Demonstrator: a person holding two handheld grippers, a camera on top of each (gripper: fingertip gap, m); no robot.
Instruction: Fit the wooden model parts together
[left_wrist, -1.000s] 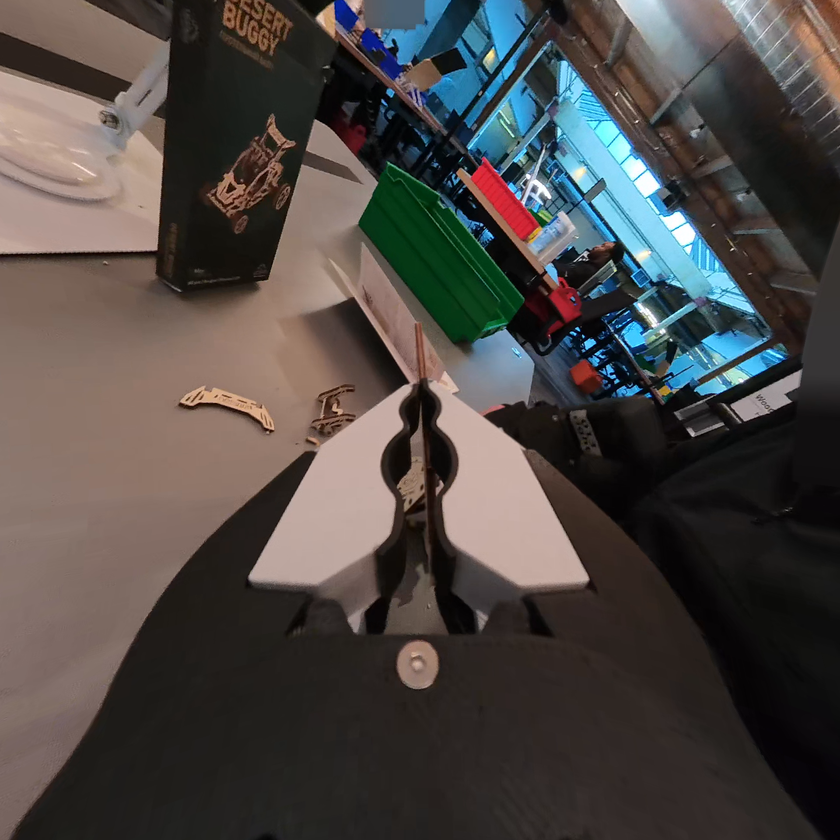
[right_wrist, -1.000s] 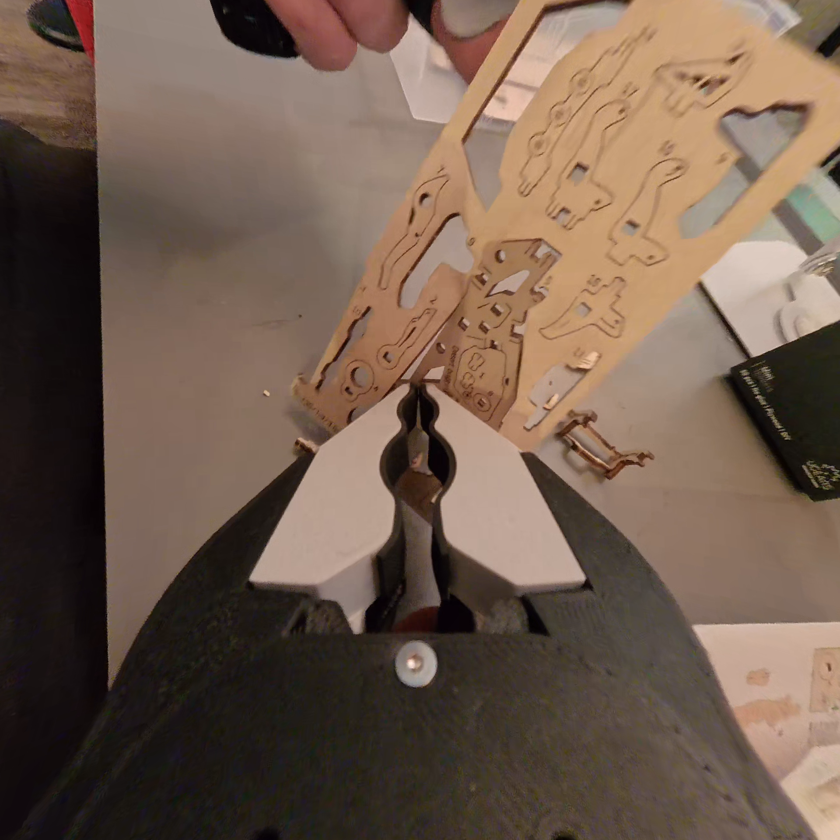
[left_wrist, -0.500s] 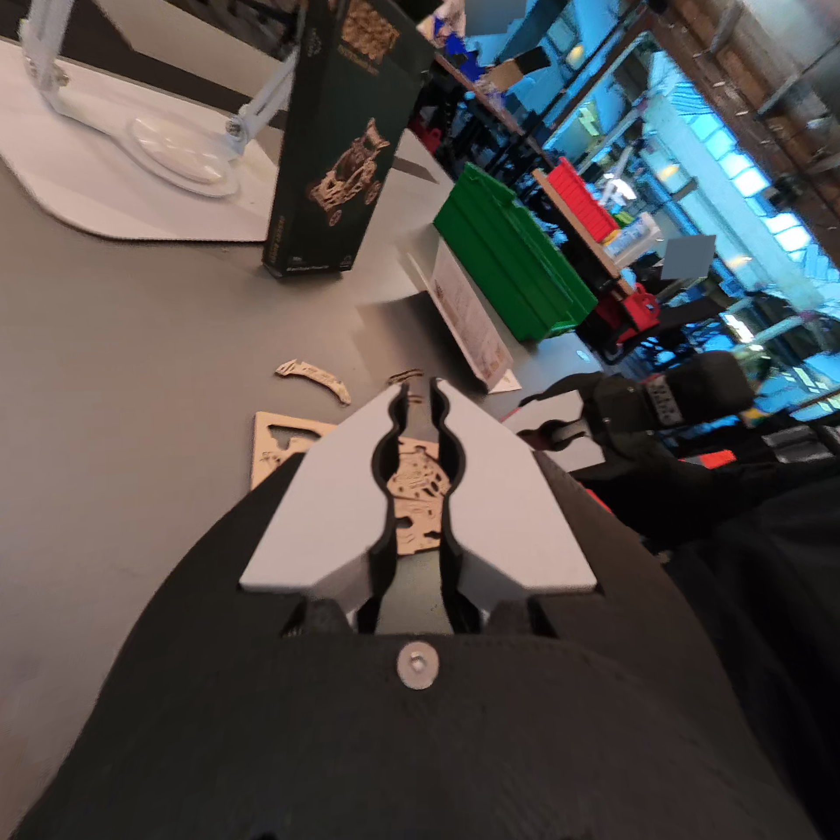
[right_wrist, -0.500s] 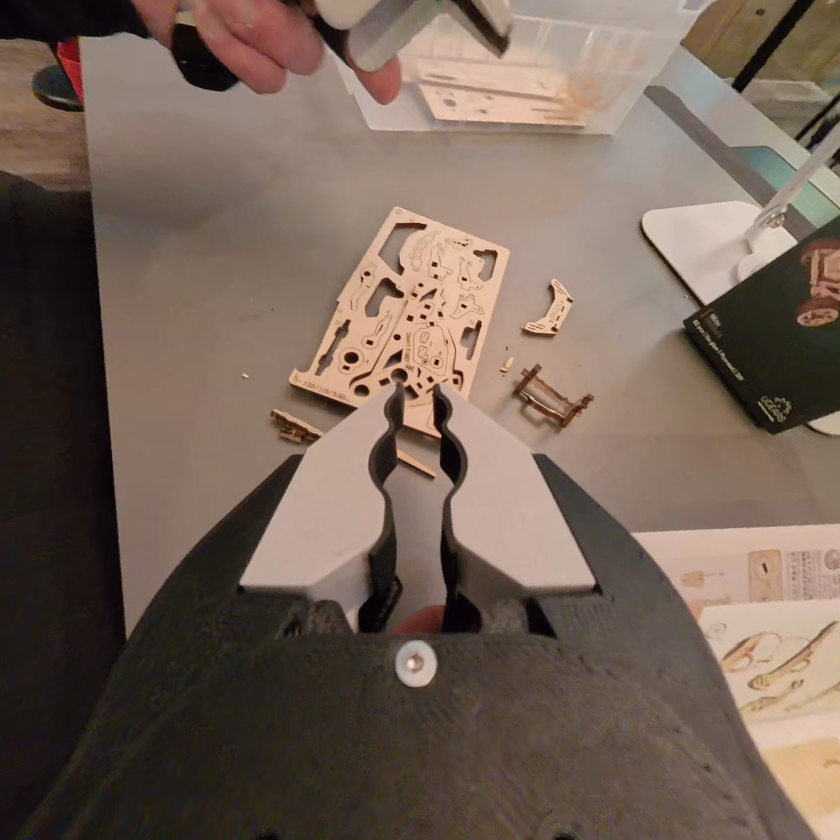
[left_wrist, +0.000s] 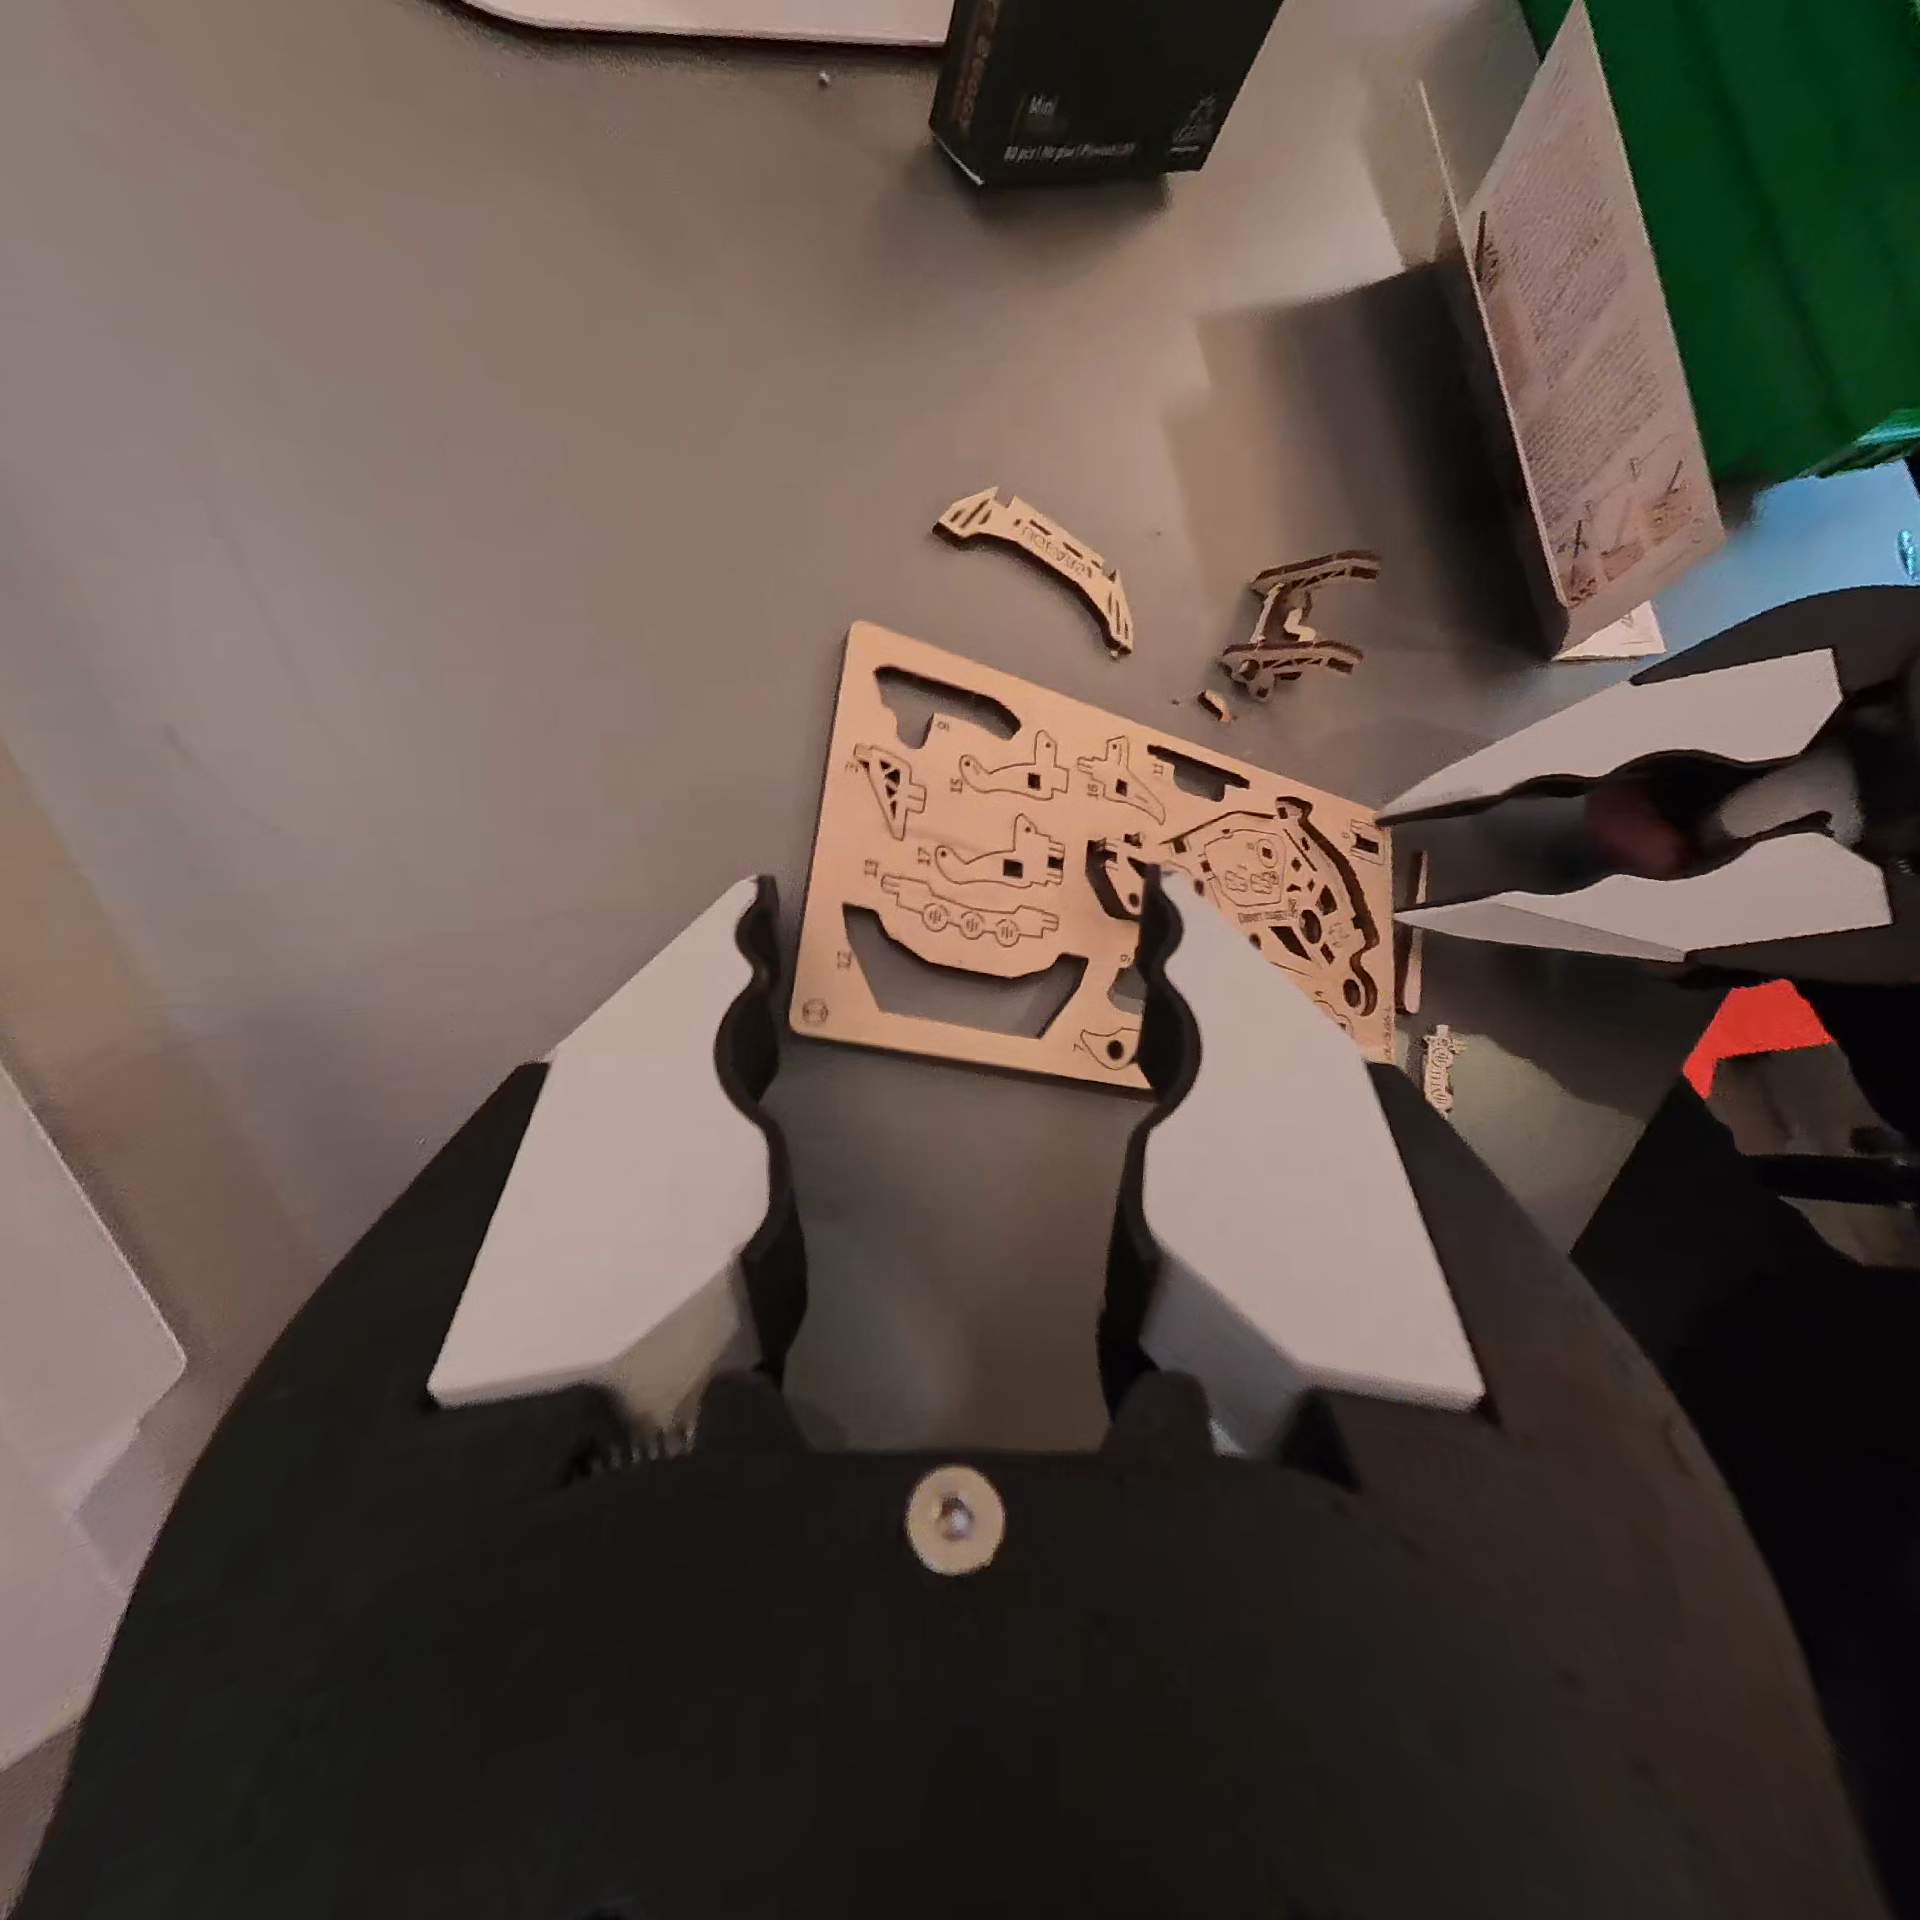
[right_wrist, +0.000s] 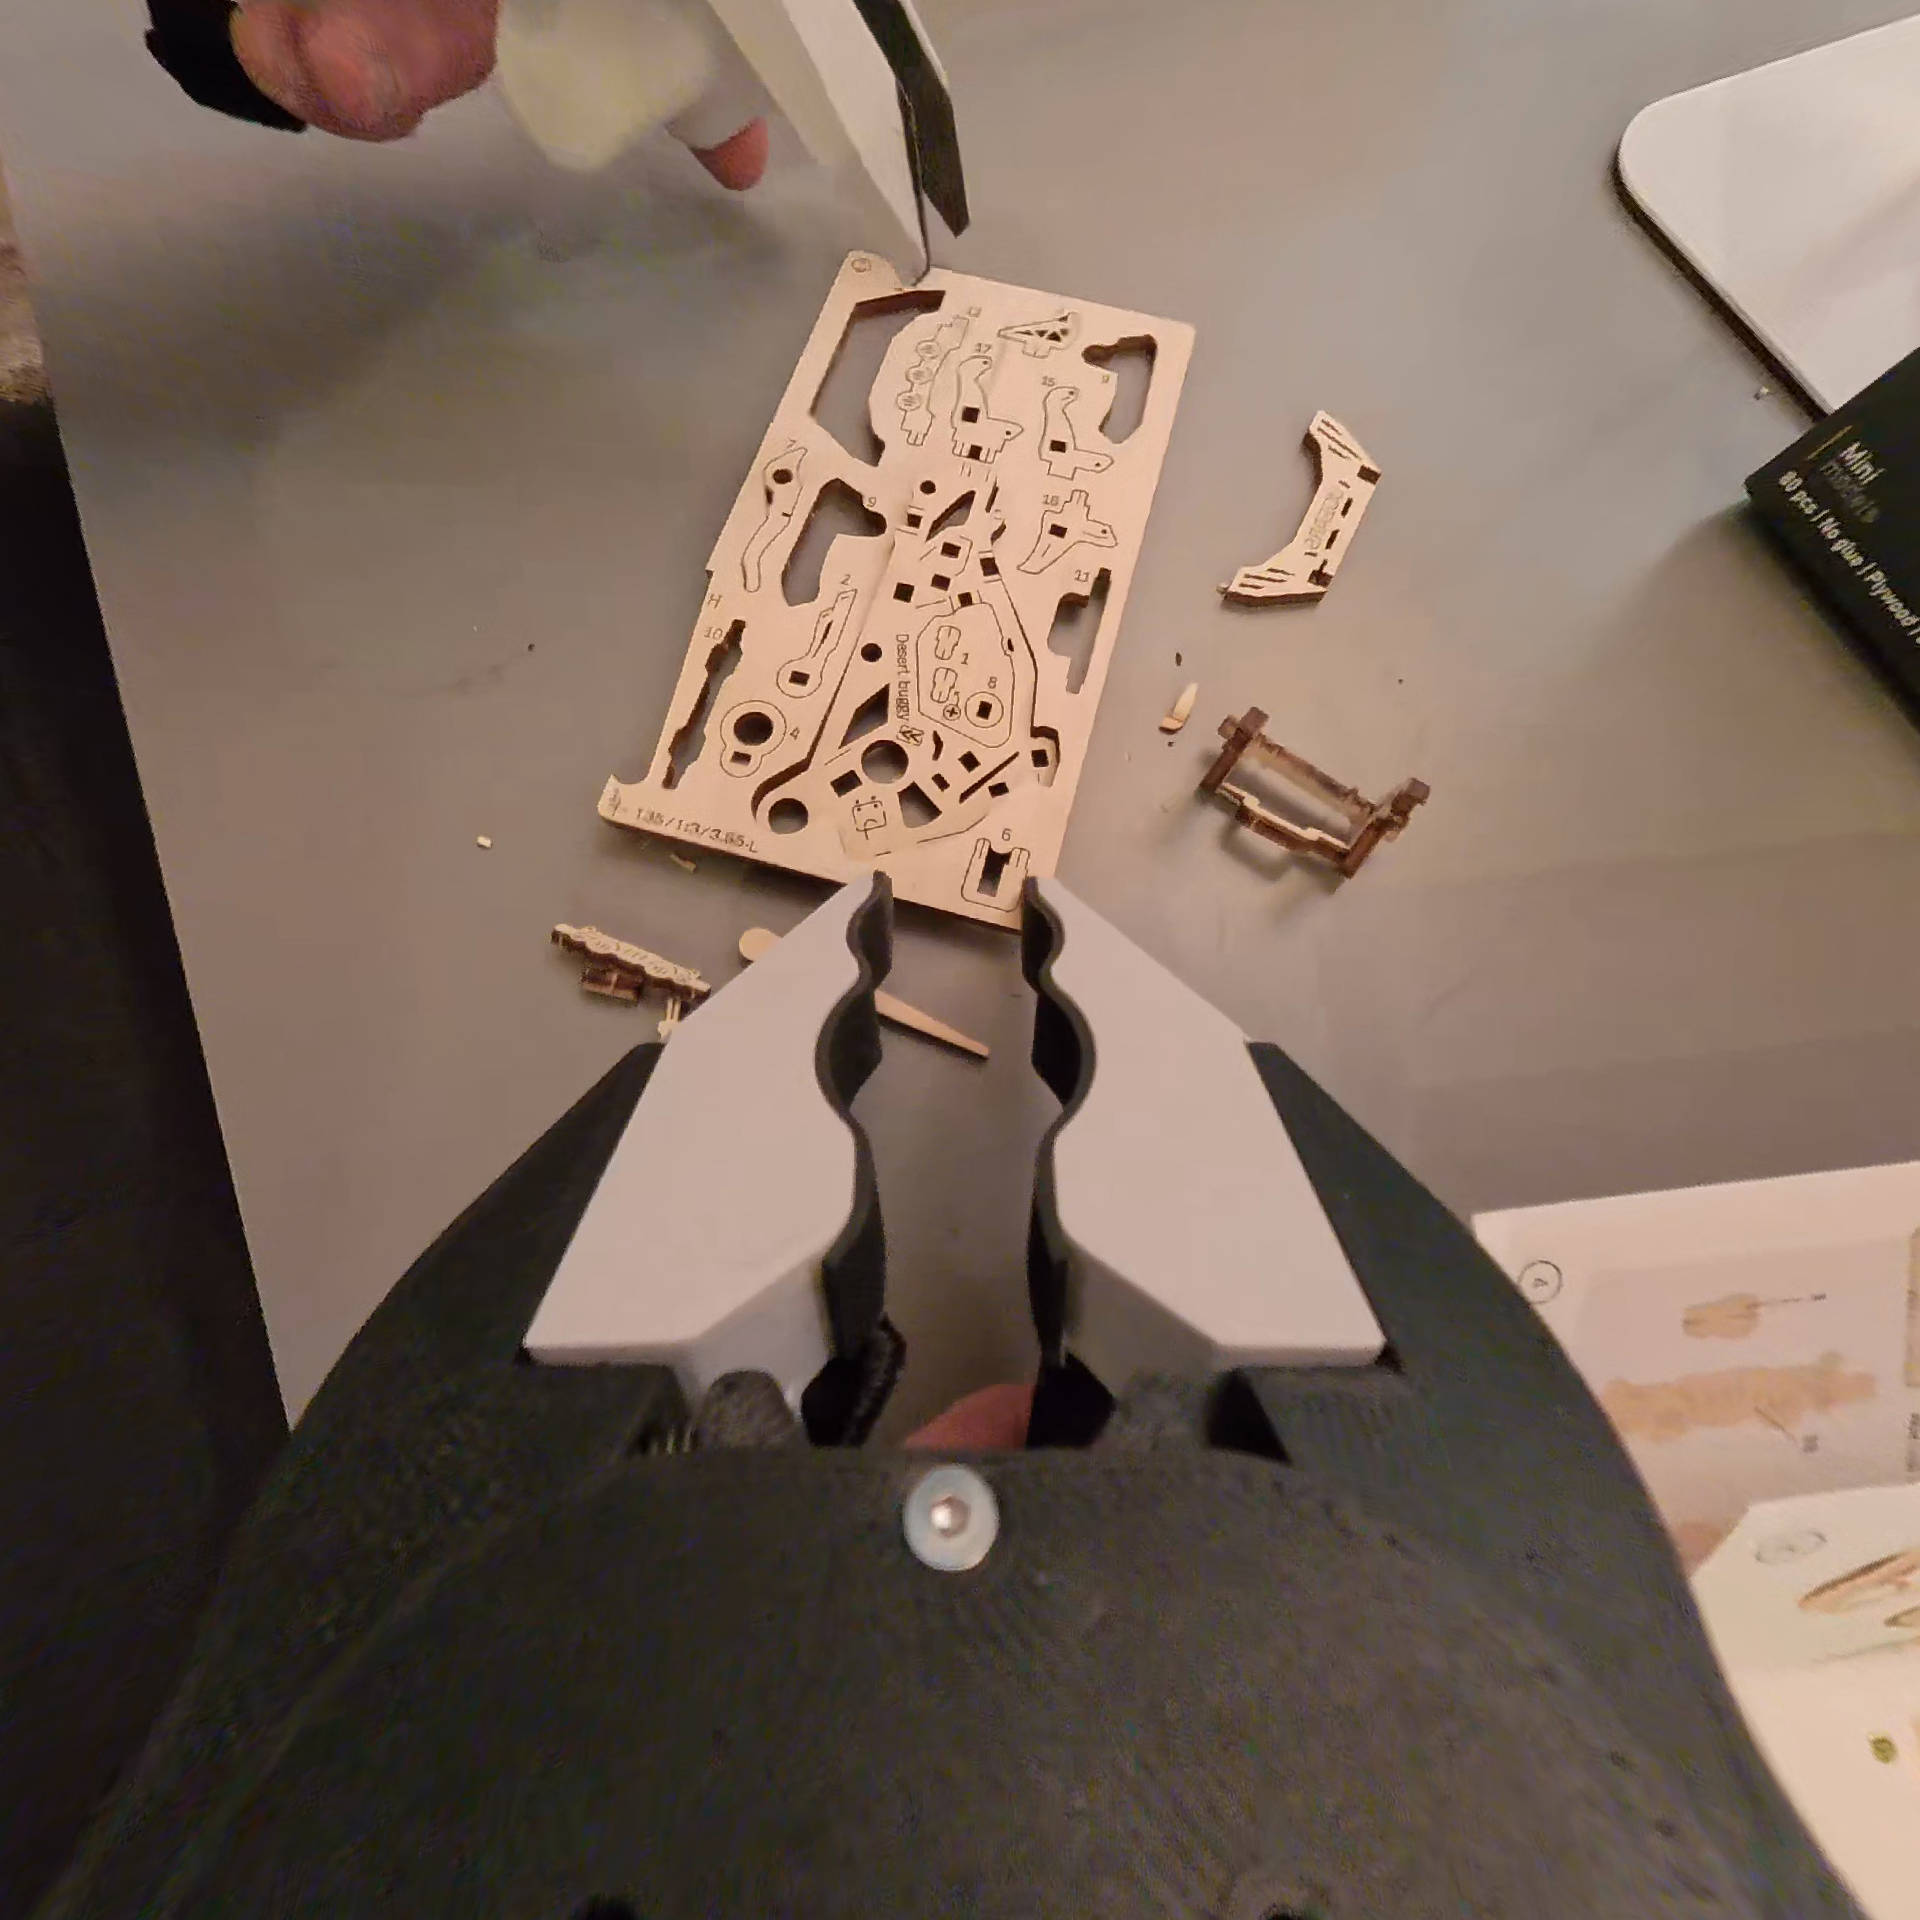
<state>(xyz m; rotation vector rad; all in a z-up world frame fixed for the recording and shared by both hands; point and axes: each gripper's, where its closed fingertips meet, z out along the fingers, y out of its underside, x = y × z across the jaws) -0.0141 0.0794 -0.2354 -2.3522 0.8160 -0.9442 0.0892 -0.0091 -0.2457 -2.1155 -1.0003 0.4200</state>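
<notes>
Your grey surface (right_wrist: 416, 520) carries the flat wooden parts sheet (right_wrist: 914, 582) at its centre. At 3 o'clock lie a curved loose piece (right_wrist: 1314, 520) and a dark assembled frame (right_wrist: 1314, 795); at 7 o'clock, a small brown piece (right_wrist: 623, 961); a dark box (right_wrist: 1849, 561) farther at 3.

Open desk on one side, clutter on the other

Bare grey desk (right_wrist: 416, 540) flanks the wooden sheet (right_wrist: 914, 582); a curved piece (right_wrist: 1314, 520), small frame (right_wrist: 1314, 795) and dark box (right_wrist: 1849, 540) crowd the opposite side.
</notes>
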